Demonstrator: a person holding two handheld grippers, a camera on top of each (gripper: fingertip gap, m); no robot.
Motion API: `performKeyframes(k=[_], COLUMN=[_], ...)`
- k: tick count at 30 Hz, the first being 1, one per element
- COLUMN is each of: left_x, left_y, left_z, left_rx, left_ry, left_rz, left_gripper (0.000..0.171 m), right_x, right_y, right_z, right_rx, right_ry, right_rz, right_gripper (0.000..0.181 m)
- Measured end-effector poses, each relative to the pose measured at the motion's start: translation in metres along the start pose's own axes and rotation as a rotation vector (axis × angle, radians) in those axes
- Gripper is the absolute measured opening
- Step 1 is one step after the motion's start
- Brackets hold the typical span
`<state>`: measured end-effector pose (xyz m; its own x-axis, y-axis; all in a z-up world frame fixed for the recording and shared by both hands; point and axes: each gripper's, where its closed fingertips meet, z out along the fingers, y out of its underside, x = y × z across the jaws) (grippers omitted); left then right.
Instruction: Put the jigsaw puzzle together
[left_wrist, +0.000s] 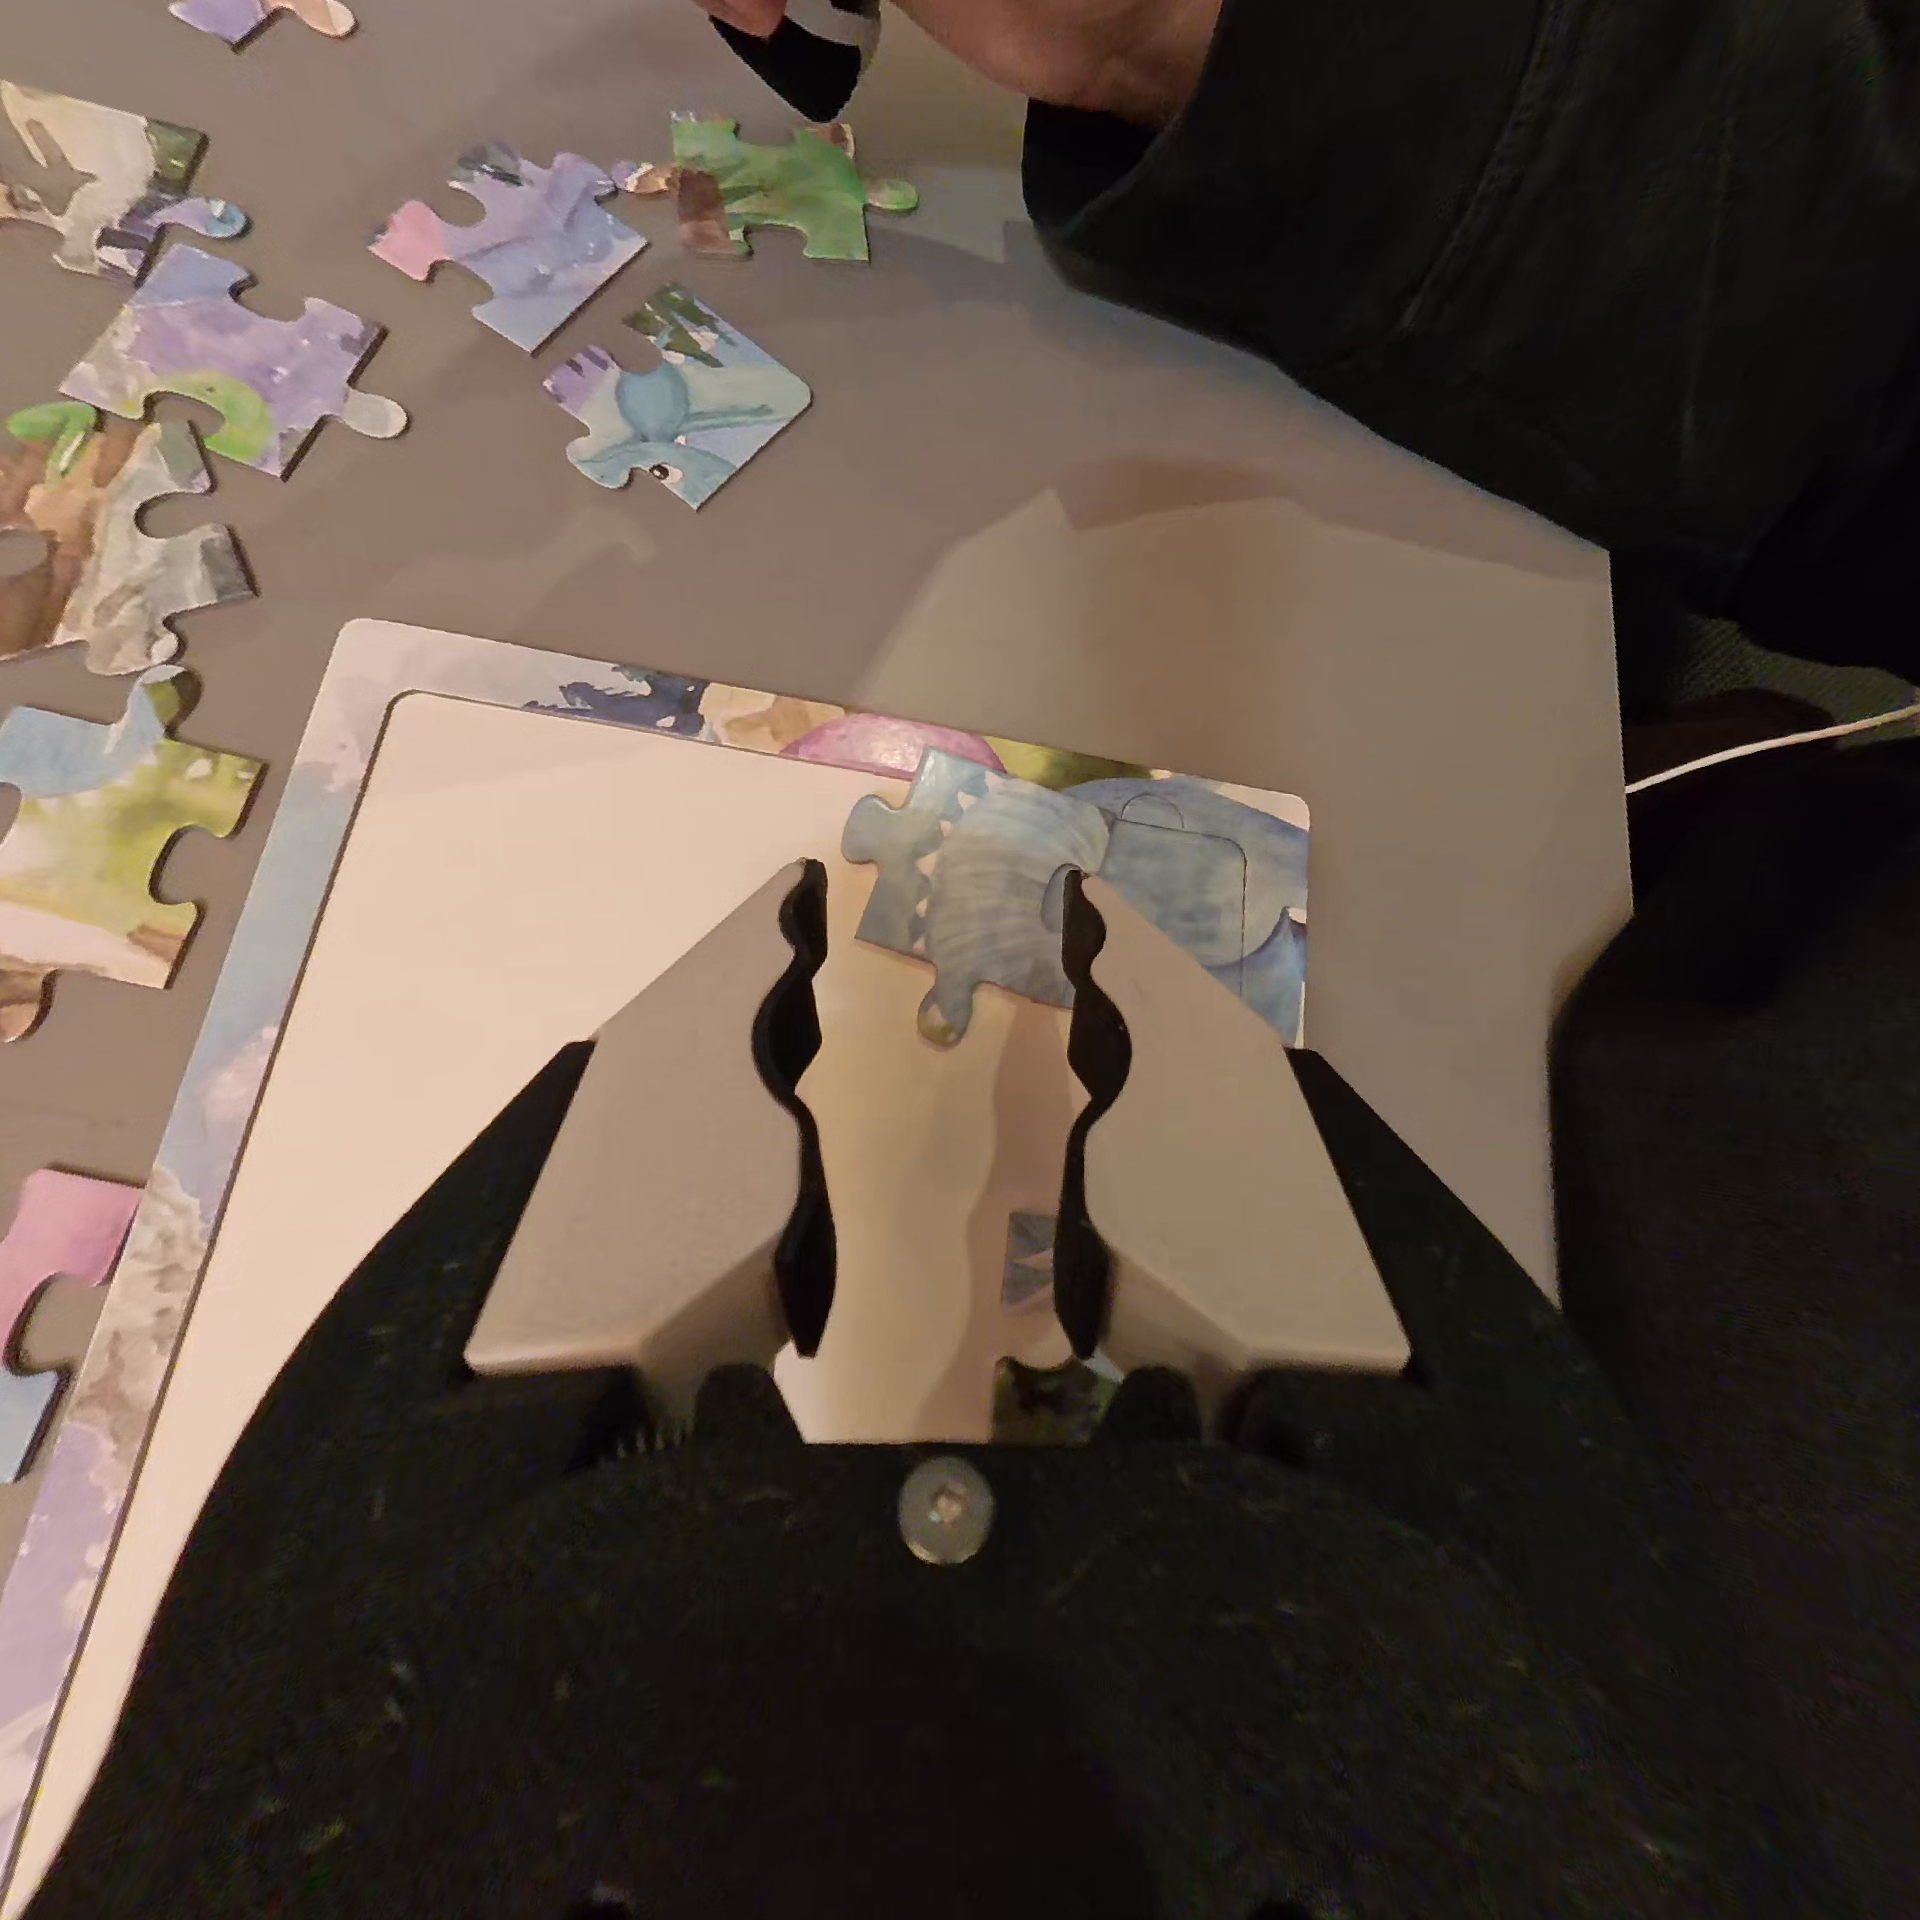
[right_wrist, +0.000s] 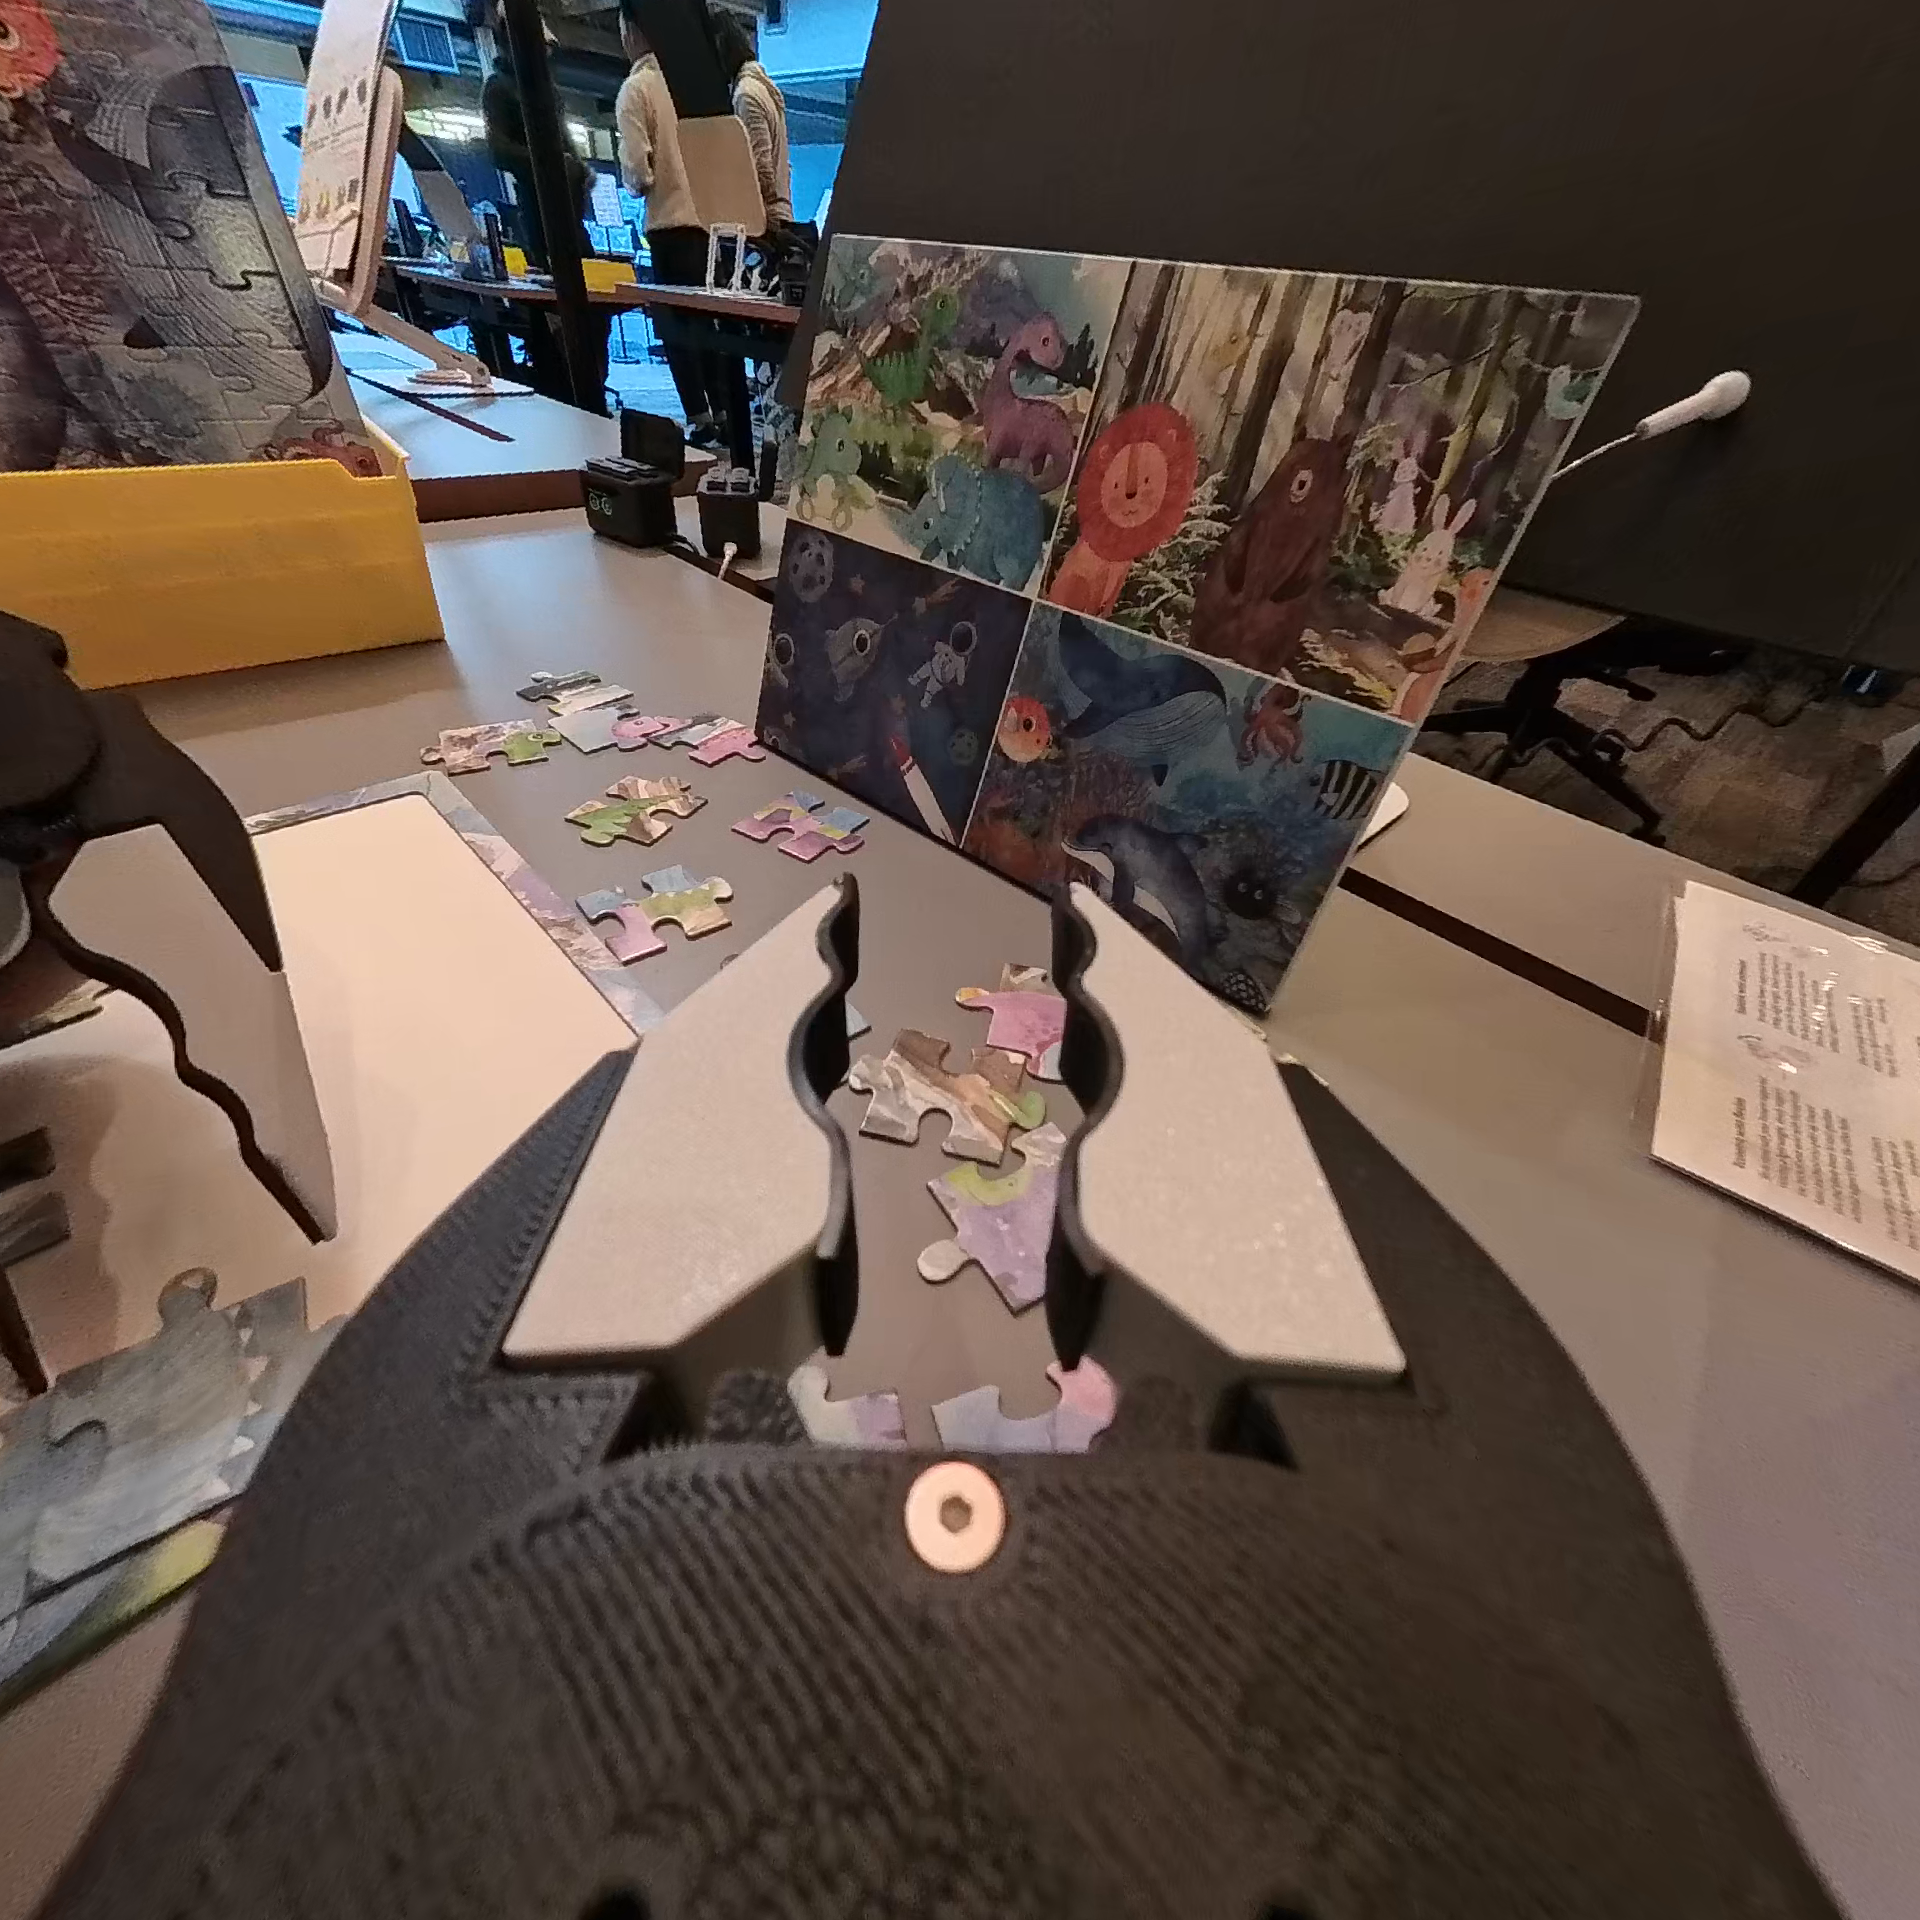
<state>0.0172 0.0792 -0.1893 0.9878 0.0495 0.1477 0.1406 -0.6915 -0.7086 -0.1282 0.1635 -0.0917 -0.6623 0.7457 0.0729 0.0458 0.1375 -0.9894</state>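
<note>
Both tools are released and empty: the left tool (left_wrist: 940, 894) hovers over the puzzle tray (left_wrist: 312, 790), the right tool (right_wrist: 956, 914) over loose puzzle pieces (right_wrist: 951, 1091) on the worktop (right_wrist: 1455, 1091). At the tray's 1 o'clock corner sit blue pieces (left_wrist: 997, 883). Pieces look thin, light, stiff; pinch an edge.

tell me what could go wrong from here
1. The left tool hangs open right over the blue piece in the tray. That piece has a free edge, so a low pass might shove it out of its corner.
2. Loose pieces lie close together under the open right tool; closing there may catch two at once.
</note>
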Motion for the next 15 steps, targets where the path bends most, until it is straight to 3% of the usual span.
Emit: performKeyframes(k=[15], left_x=[-0.0062], left_y=[-0.0001], left_z=[-0.0024], left_rx=[0.006], left_ry=[-0.022], left_rz=[-0.002], left_gripper=[0.044], right_x=[-0.0014], right_y=[-0.0001], right_z=[0.0004], right_rx=[-0.002], right_ry=[-0.003], right_rz=[-0.003], right_gripper=[0.036])
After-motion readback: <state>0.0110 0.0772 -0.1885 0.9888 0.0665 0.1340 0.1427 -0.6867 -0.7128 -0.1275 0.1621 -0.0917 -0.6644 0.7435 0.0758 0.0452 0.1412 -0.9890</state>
